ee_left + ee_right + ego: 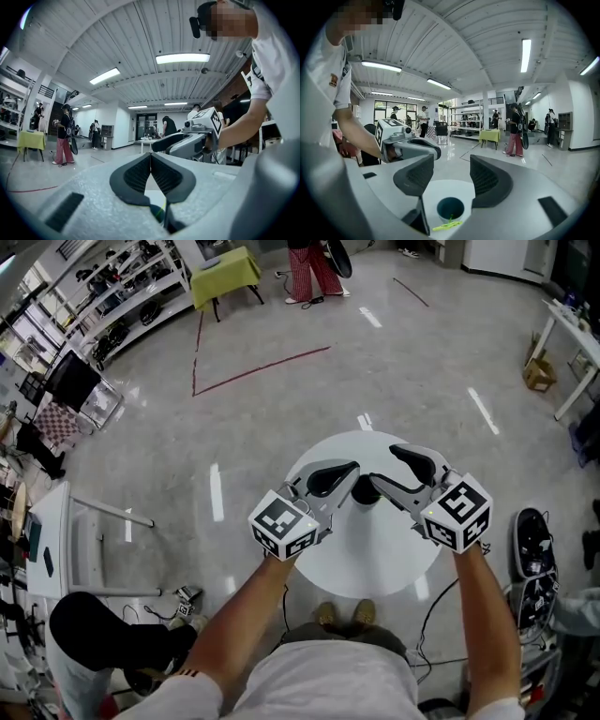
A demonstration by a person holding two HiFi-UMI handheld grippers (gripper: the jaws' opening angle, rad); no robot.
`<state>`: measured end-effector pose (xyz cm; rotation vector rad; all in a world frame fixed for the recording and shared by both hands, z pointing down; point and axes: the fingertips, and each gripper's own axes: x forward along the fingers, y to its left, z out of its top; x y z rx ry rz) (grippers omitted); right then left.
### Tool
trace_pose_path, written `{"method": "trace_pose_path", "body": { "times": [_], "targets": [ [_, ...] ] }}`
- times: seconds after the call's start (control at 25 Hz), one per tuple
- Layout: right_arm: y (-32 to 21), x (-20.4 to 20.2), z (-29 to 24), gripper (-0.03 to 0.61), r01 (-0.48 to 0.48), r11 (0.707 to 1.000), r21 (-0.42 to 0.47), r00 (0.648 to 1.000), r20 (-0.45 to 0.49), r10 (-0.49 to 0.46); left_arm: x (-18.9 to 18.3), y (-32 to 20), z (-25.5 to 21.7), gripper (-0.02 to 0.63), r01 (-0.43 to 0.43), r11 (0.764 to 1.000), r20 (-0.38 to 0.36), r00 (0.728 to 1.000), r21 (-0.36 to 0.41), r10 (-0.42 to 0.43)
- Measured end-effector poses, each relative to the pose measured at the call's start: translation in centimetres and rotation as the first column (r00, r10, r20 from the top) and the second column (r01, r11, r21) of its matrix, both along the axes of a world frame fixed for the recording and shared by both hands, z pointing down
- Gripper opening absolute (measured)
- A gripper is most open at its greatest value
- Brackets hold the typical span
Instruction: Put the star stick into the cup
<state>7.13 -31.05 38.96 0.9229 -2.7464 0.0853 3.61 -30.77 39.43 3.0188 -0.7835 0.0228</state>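
— So, where is the star stick [446, 226]?

— Right at the near rim of the cup [450, 207], as the right gripper view shows it. Its yellow-green length lies crosswise there, and a thin green piece of it reaches up over the cup's mouth. Whether its end is down inside the cup, I cannot tell.

— And the cup itself?

— Upright, dark teal, mouth open, standing on the round white table [375, 563].

— What is the right gripper [452, 161] doing?

— Its jaws stand wide apart above the cup, and nothing is between them. The cup and the stick show below, through the gap.

— And the left gripper [150, 157]?

— Its jaws are pressed together tip to tip, with nothing between them. In the head view it sits just left of the cup and the right gripper just right of it. Both point their tips in toward the cup, and neither touches the stick.
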Motion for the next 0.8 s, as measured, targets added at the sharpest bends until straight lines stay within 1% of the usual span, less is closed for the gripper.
{"method": "trace_pose_path", "body": {
  "times": [0.2, 0.24, 0.32, 0.52, 0.64, 0.8],
  "targets": [
    [0.7, 0.1, -2.7, 0.225, 0.003, 0.998, 0.058, 1.0, 0.028, -0.004, -0.1, 0.2, -2.4, 0.015, 0.009, 0.999, -0.029, 1.0, 0.04, -0.008],
    [0.9, 0.1, -3.3, 0.215, 0.005, 0.997, 0.072, 0.999, 0.032, -0.008, -0.1, 0.3, -2.9, 0.015, 0.011, 0.999, -0.034, 0.999, 0.049, -0.009],
    [1.4, -0.1, -4.4, 0.173, 0.007, 0.994, 0.105, 0.999, 0.044, -0.012, -0.3, 0.6, -4.0, 0.015, 0.012, 0.998, -0.046, 0.999, 0.069, -0.009],
    [2.3, 0.0, -7.3, 0.087, -0.023, 0.982, 0.187, 0.997, 0.073, 0.009, -0.8, 1.6, -7.0, 0.015, 0.016, 0.993, -0.078, 0.997, 0.113, -0.007],
    [3.2, 0.2, -8.9, 0.058, -0.036, 0.974, 0.225, 0.996, 0.093, 0.015, -0.6, 2.4, -8.6, 0.015, 0.015, 0.99, -0.095, 0.995, 0.138, -0.002],
    [4.5, 0.1, -10.4, 0.037, -0.047, 0.963, 0.266, 0.993, 0.116, 0.016, -0.8, 3.2, -10.2, 0.015, 0.015, 0.987, -0.112, 0.994, 0.163, 0.004]
  ]
}}
